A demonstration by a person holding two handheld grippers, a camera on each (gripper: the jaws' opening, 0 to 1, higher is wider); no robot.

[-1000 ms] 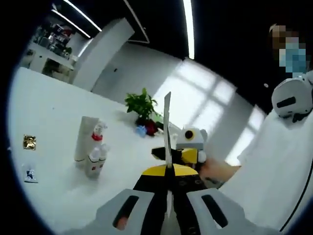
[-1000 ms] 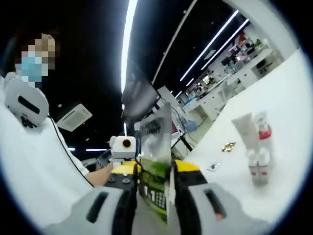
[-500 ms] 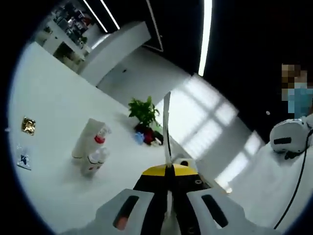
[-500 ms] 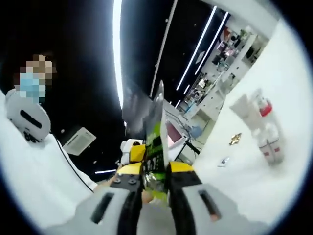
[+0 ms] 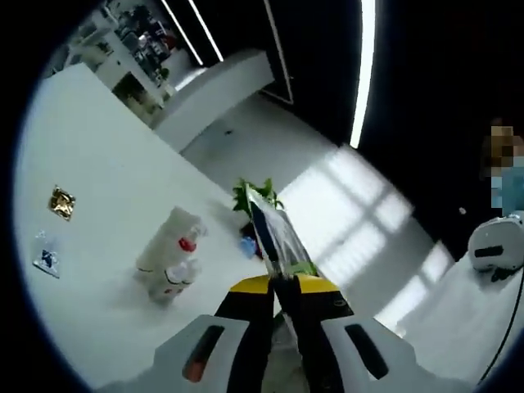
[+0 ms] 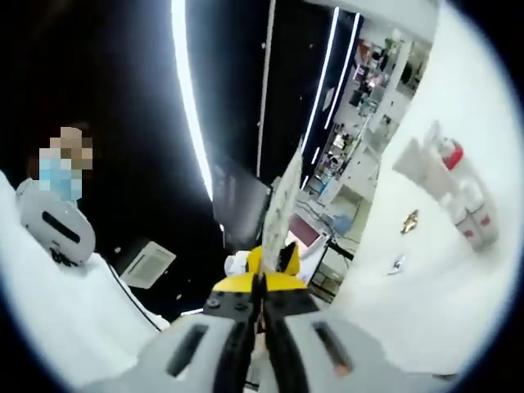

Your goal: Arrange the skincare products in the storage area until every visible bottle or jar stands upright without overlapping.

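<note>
Left gripper view, left to right: two small sachets (image 5: 54,229) are laid flat on the white table (image 5: 90,147). A cluster of upright skincare products (image 5: 172,258), a white tube with red-capped bottles touching beside it, is placed ahead and left of the left gripper (image 5: 278,286), well apart from it. A thin green-printed packet (image 5: 274,233) is pinched edge-on between the closed jaws, its long axis leaning up and away.

Right gripper view: the right gripper (image 6: 264,291) is clamped on the same packet, seen edge-on. The cluster is placed far right. The left gripper is judged nearer.
</note>
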